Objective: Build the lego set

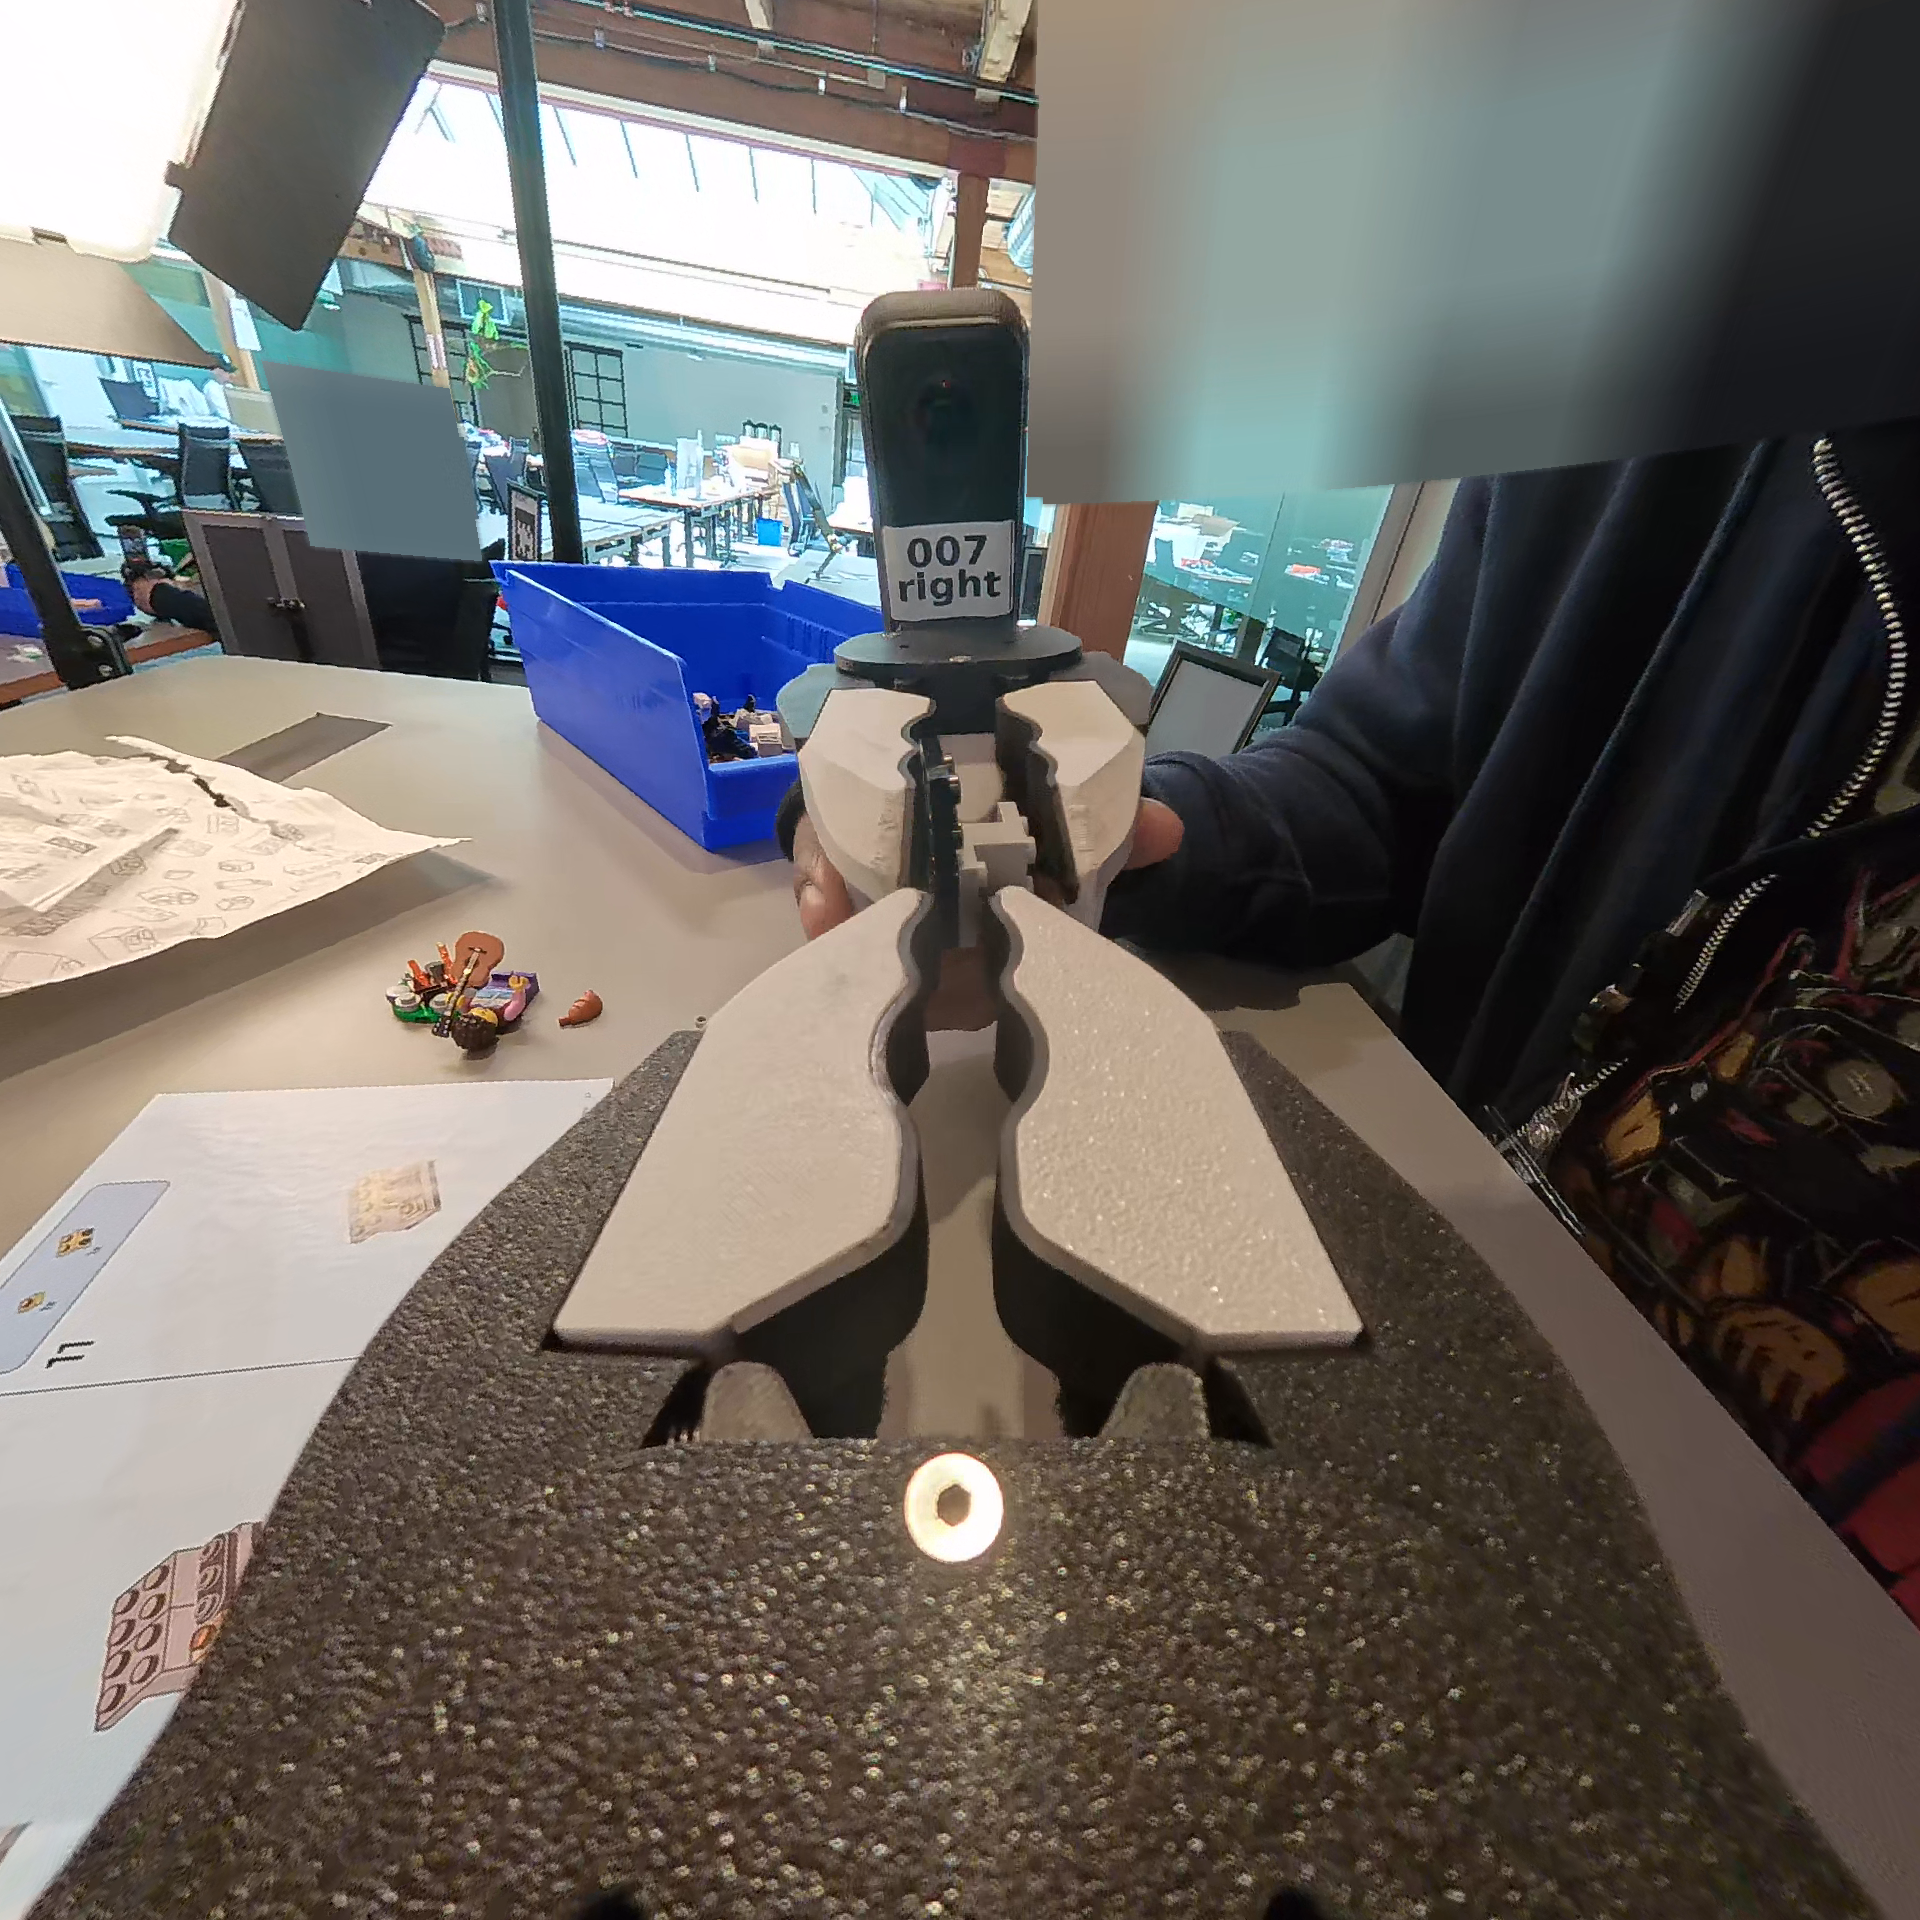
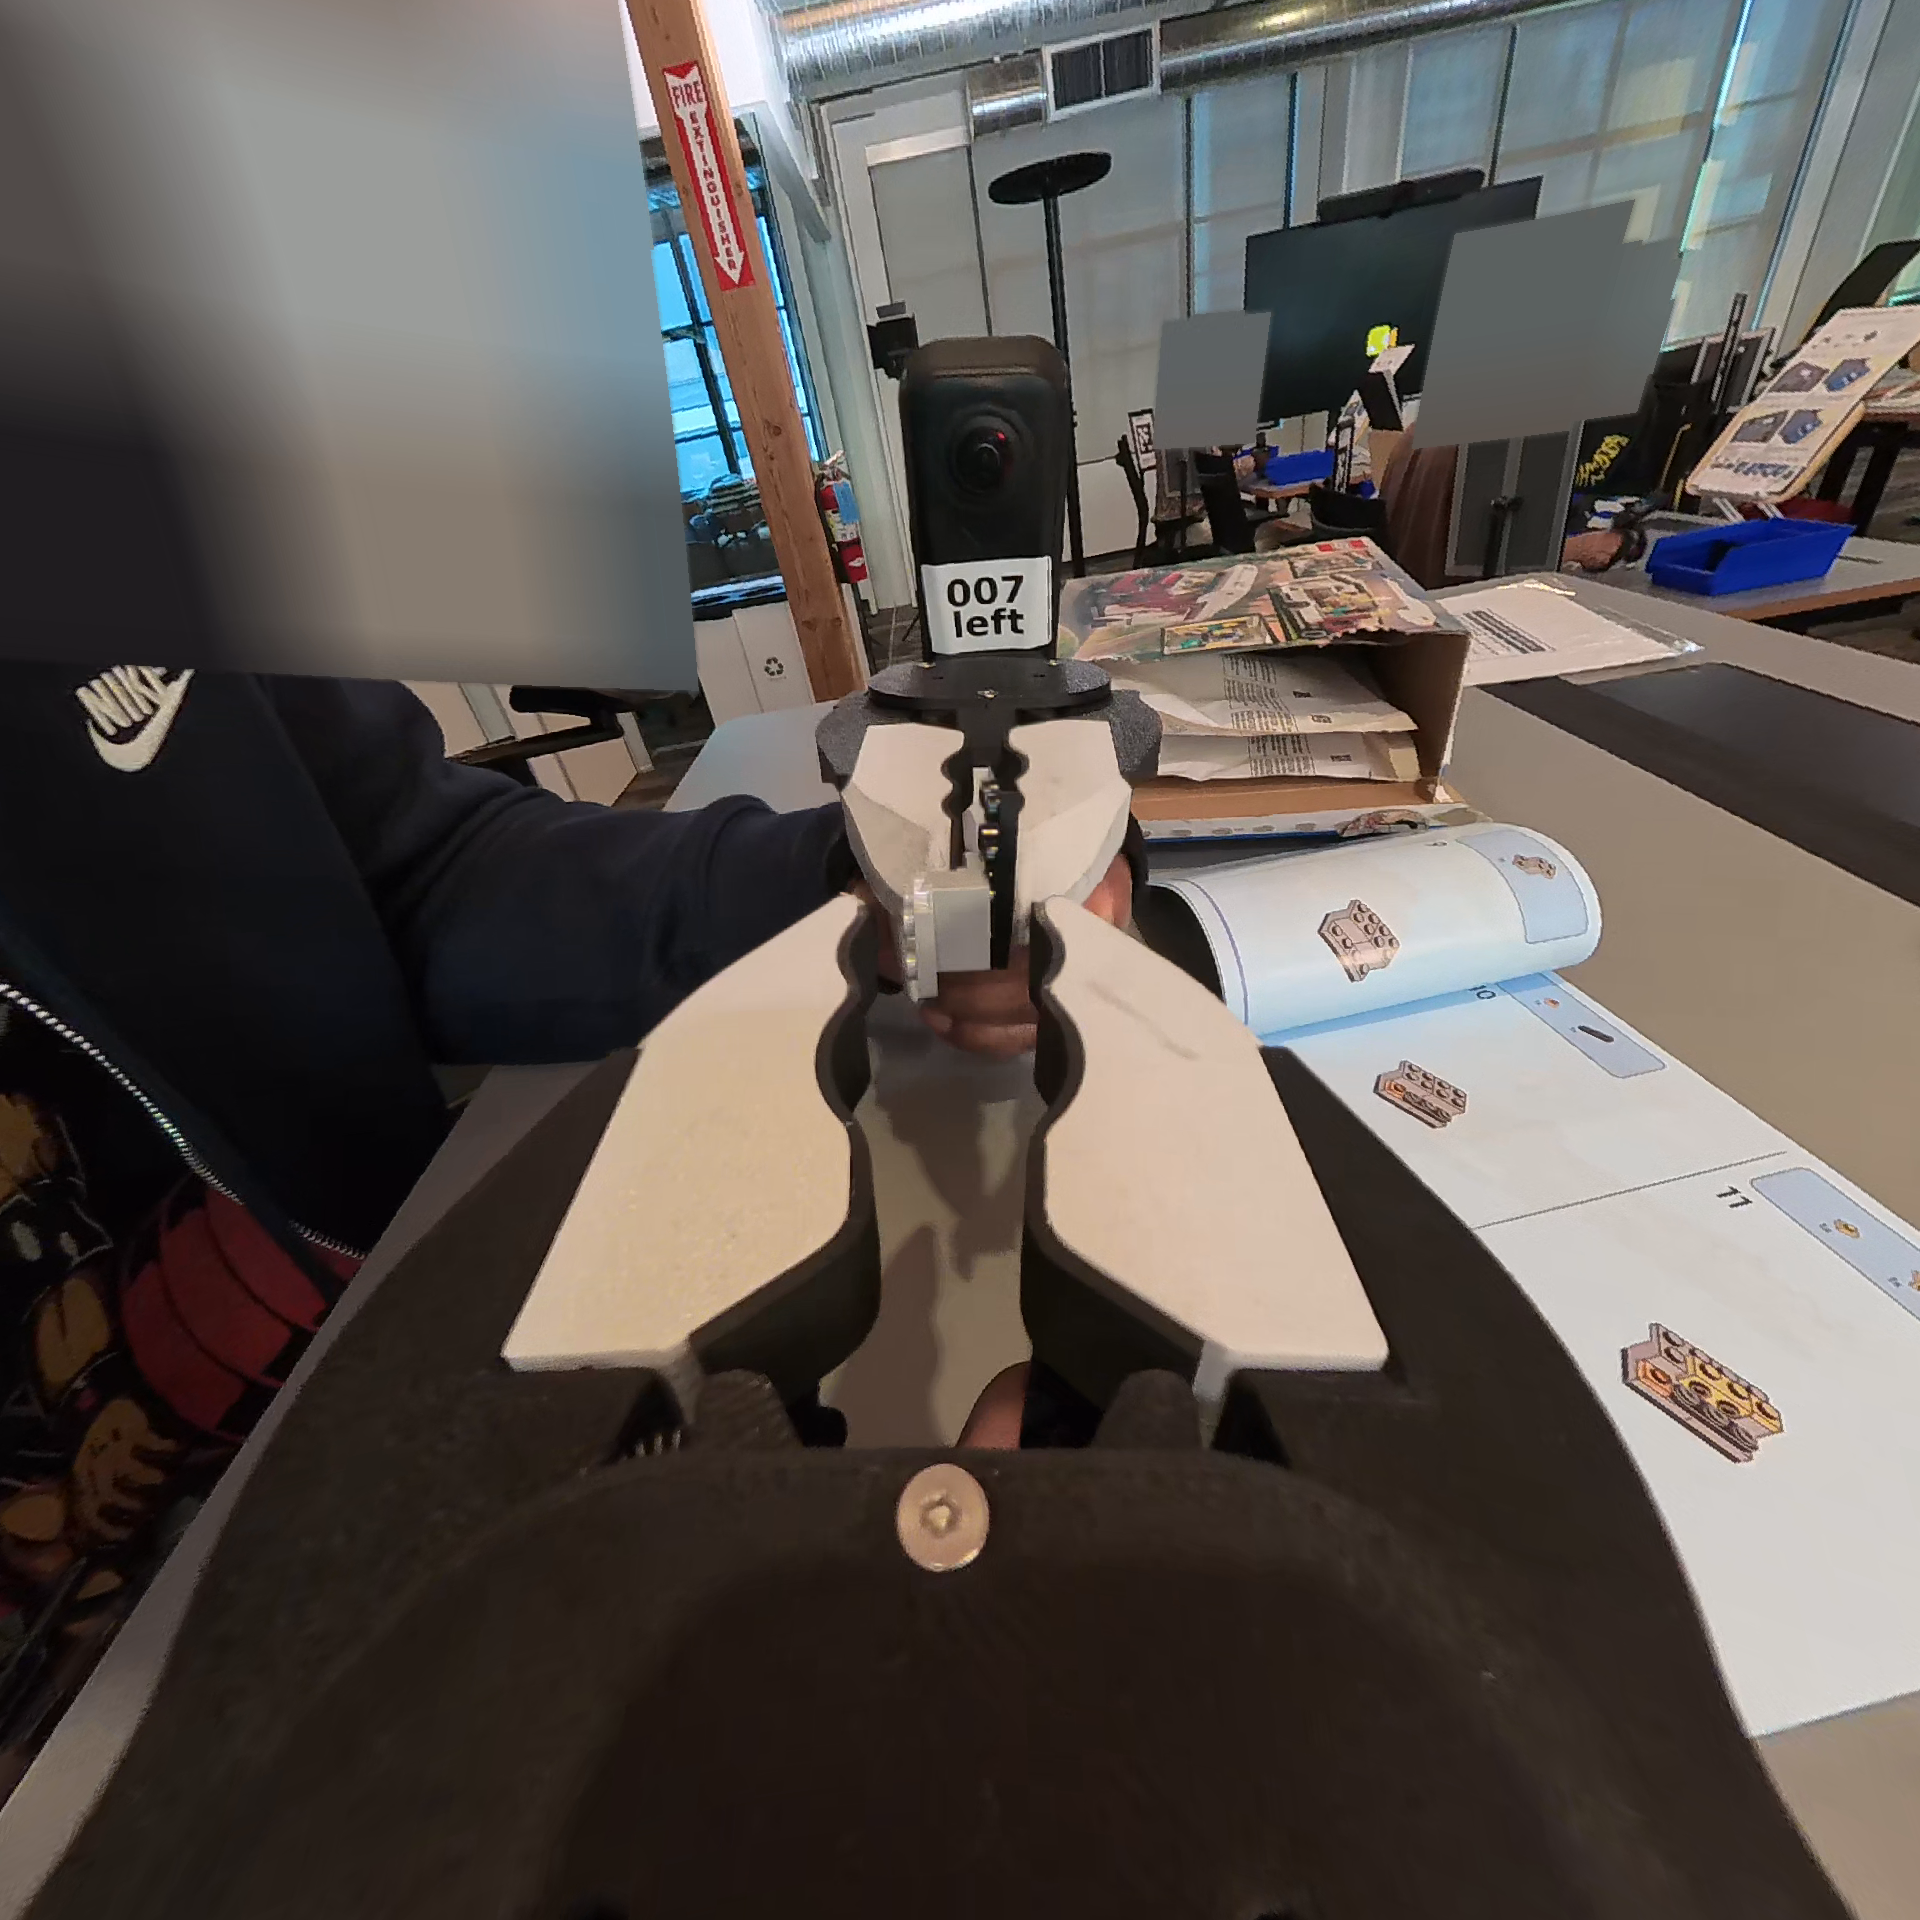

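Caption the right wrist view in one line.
Two claws meet nose to nose over a booklet, sharing a black-and-grey brick piece.

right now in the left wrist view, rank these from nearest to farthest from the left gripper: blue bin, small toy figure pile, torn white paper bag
1. Small toy figure pile, on the table left of the left gripper.
2. Blue bin, farther back, left of centre.
3. Torn white paper bag, far left; close to the bin's rank.

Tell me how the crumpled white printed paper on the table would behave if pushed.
The crumpled paper looks thin and creased, so it would probably buckle rather than slide whole. Its raised, torn edge suggests it is light and tears easily.
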A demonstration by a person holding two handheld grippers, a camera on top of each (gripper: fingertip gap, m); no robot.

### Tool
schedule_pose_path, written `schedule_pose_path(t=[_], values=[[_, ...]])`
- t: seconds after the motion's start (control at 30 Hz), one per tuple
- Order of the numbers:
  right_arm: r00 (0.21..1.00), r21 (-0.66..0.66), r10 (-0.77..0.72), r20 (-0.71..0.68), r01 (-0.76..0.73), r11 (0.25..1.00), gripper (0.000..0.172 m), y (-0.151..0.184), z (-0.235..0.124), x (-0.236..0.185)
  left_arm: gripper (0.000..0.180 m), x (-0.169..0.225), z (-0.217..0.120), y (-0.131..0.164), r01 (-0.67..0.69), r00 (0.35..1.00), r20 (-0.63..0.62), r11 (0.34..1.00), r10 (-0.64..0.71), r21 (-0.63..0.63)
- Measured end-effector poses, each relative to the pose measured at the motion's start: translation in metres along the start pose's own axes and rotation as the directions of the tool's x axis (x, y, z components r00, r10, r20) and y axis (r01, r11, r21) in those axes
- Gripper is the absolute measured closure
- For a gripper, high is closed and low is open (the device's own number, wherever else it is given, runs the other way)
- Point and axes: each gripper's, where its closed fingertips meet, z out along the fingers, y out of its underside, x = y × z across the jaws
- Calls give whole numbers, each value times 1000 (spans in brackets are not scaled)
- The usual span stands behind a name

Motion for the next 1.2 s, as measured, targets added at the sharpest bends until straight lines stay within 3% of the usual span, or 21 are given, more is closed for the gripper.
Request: schedule_pose_path(t=[0.17, 0.83, 1.13, 1.2], values=[[1000, 21, -6, -8, 7, 1000, 153, 0, -1, 2, 173, -1, 2, 4, 14, 1000, 5, 1000, -14, -25], [1000, 9, 4, -12, -4, 1000, 153, 5, -1, 7, 173, -4, 2, 9, 48, 999, 14, 998, -48, -50], [998, 6, -42, -53, 43, 999, 153, -1, 0, 4, 173, -2, 0, 1, 29, 1000, 11, 1000, -29, -3], [996, -6, -52, -78, 52, 999, 145, -1, 0, 6, 173, -1, -3, -5, 15, 1000, 6, 999, -15, 37]])
